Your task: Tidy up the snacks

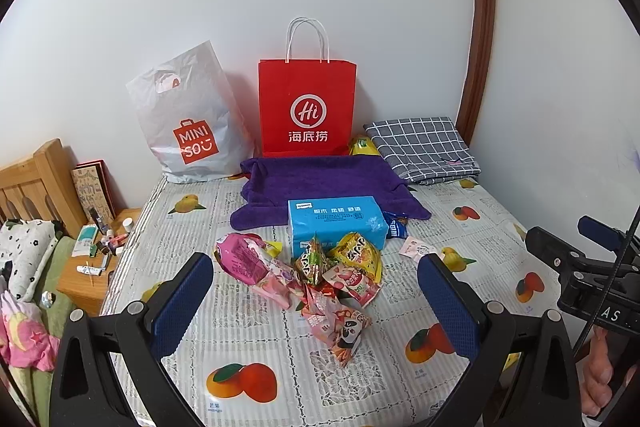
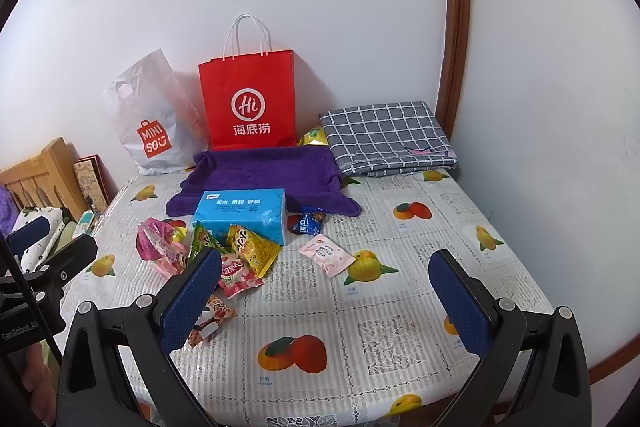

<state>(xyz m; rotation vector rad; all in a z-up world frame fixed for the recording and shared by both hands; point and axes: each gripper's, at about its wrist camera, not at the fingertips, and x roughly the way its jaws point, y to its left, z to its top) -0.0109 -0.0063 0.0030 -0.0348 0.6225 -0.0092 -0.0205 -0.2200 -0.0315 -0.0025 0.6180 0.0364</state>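
A loose heap of crinkly foil snack packets [image 1: 316,279] lay on the fruit-printed plastic tablecloth [image 1: 240,379], just in front of a light-blue soft pack of tissues [image 1: 336,223]. A small pink sachet [image 2: 326,254] and a small dark-blue wrapped biscuit [image 2: 308,221] were seen apart from the heap. The left gripper [image 1: 316,303] was held above the near edge of the heap, its blue-padded fingers [image 1: 184,303] spread wide around nothing; the right gripper [image 2: 324,303] was likewise spread and empty, over bare cloth. No packet had yet been taken. The first pick would probably be best made on the nearest panda-printed pink packet [image 1: 340,331], gripped across its flat sealed end so that the slippery film could not slide out. A red paper carrier bag [image 1: 307,107] standing upright at the wall seemed a likely destination.
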